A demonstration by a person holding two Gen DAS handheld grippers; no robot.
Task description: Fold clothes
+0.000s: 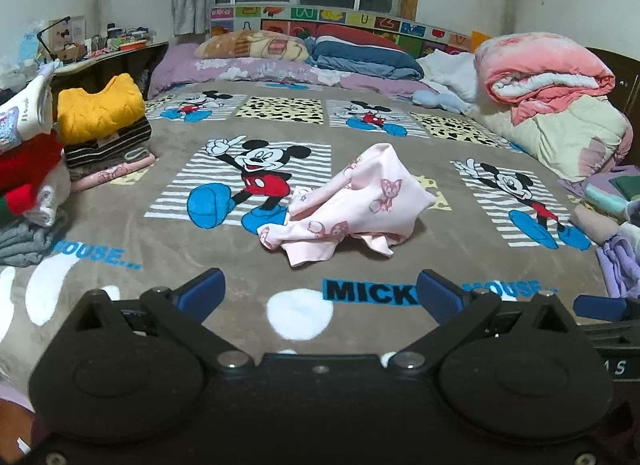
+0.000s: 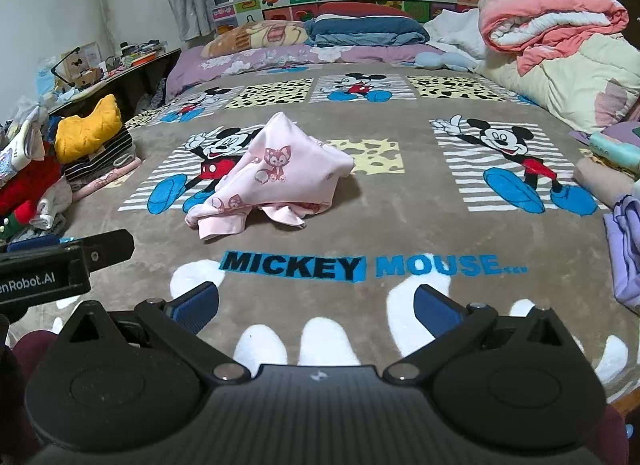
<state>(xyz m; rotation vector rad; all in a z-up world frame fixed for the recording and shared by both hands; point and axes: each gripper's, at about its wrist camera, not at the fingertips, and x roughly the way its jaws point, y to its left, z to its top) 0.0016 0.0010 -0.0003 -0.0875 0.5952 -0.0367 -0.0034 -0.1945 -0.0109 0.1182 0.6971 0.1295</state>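
Both claws hang low over the near edge of the bed, each spread wide with nothing between its blue pads: the left claw (image 1: 320, 295) sits above the "MICKEY" lettering, and the right claw (image 2: 316, 305) above the white finger shapes printed on the blanket (image 2: 400, 217). From the right wrist view, the left tool's black body shows at the left border, so the two are side by side and apart. A crumpled pink garment (image 1: 352, 205) with small cartoon animal prints lies in a loose heap near the middle of the bed, well ahead of both claws and touched by neither; one part of it peaks upward while a hem trails toward the near side. It partly covers the leg of the large mouse figure on the blanket. Along the left side of the bed stands a stack of folded clothes (image 1: 104, 137), topped by a yellow quilted piece over a striped one. More bundled bedding (image 1: 552, 105), pink over cream, is piled at the far right corner, and pillows (image 1: 256, 47) lie against the patterned headboard.
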